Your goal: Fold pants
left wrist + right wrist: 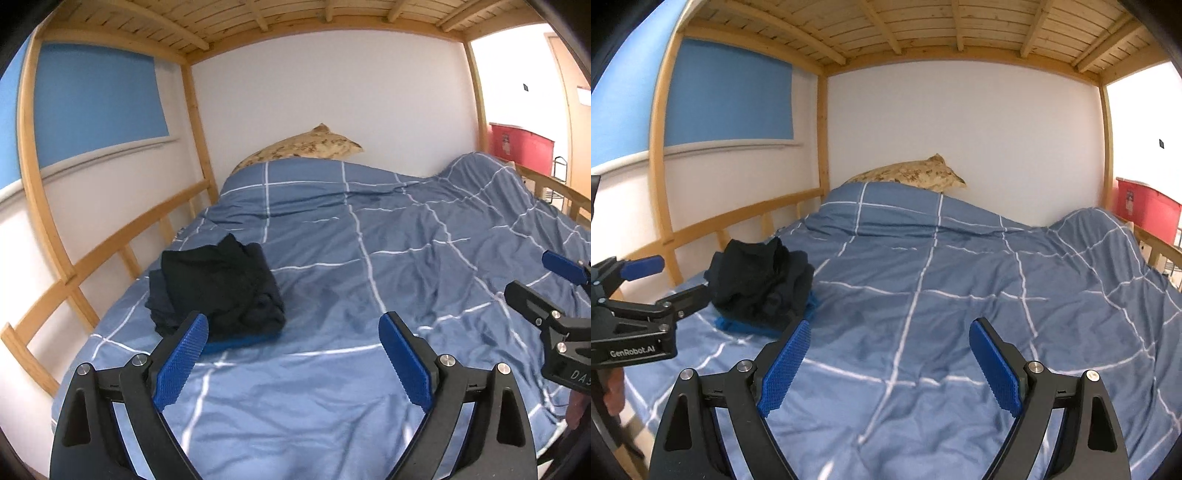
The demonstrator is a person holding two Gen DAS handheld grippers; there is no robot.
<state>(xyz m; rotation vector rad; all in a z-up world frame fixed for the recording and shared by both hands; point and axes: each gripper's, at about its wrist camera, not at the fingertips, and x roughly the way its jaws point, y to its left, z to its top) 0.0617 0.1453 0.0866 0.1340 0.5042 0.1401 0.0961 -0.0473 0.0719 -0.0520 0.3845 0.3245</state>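
A stack of folded dark pants [218,288] lies on the blue checked duvet [369,280] near the bed's left rail, on top of a blue folded garment [240,341]. My left gripper [293,332] is open and empty, just in front of the stack and to its right. In the right wrist view the stack [761,284] sits at the left, and my right gripper [888,339] is open and empty over the bare duvet [960,295]. The left gripper also shows in the right wrist view [665,280], beside the stack.
A wooden side rail [110,251] runs along the left of the bed, with a bunk frame overhead [295,14]. A patterned pillow [306,147] lies at the head by the wall. A red box [517,142] stands beyond the right rail.
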